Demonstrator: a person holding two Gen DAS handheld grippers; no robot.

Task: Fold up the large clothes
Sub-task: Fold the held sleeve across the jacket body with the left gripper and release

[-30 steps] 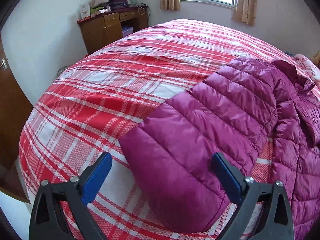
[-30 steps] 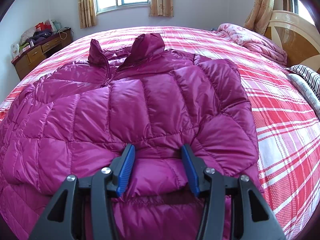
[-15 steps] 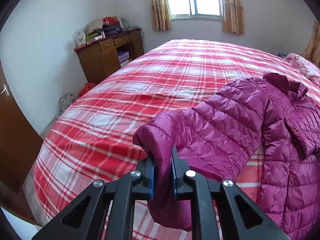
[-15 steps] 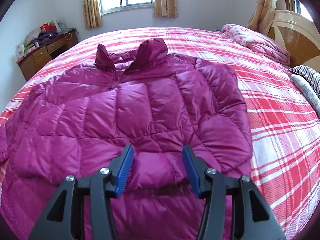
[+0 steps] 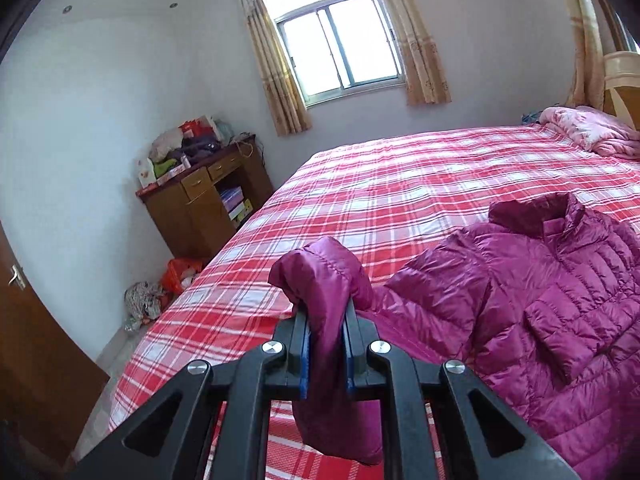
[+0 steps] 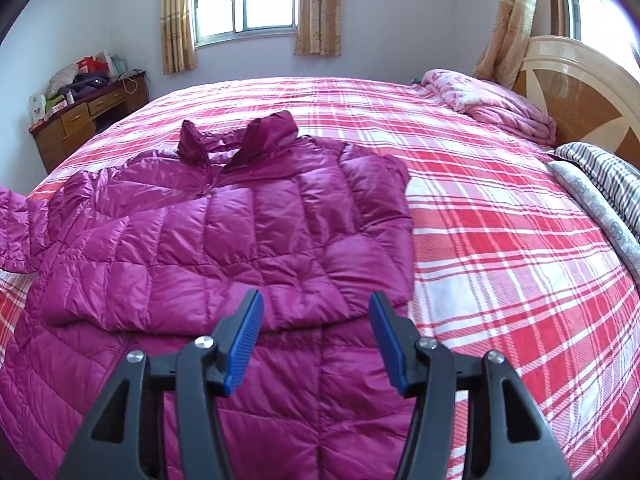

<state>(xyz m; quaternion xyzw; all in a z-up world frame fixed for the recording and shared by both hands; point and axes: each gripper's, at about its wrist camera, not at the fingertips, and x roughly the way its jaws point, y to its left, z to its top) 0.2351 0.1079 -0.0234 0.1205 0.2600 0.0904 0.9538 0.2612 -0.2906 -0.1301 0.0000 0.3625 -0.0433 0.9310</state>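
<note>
A magenta puffer jacket (image 6: 248, 232) lies front up on the red plaid bed (image 6: 500, 240), collar toward the window. One sleeve (image 6: 352, 208) is folded across its chest. My right gripper (image 6: 316, 312) hovers open just above that sleeve's lower edge, and its blue pads touch nothing. In the left wrist view my left gripper (image 5: 326, 320) is shut on the cuff of the other sleeve (image 5: 320, 276). The cuff is lifted off the bed, bulging above the jaws and hanging limp below them. The jacket's body (image 5: 540, 300) lies to the right of it.
A cluttered wooden desk (image 5: 200, 208) stands against the far wall left of the bed, with bags (image 5: 160, 288) on the floor near it. A brown door (image 5: 24, 340) is at far left. A pink quilt (image 6: 488, 100), a striped pillow (image 6: 600, 176) and the headboard (image 6: 580, 96) sit at right.
My left gripper went from open around the sleeve cuff to shut on it, then rose with the cuff off the bed. My right gripper widened a little and drew back from the folded sleeve.
</note>
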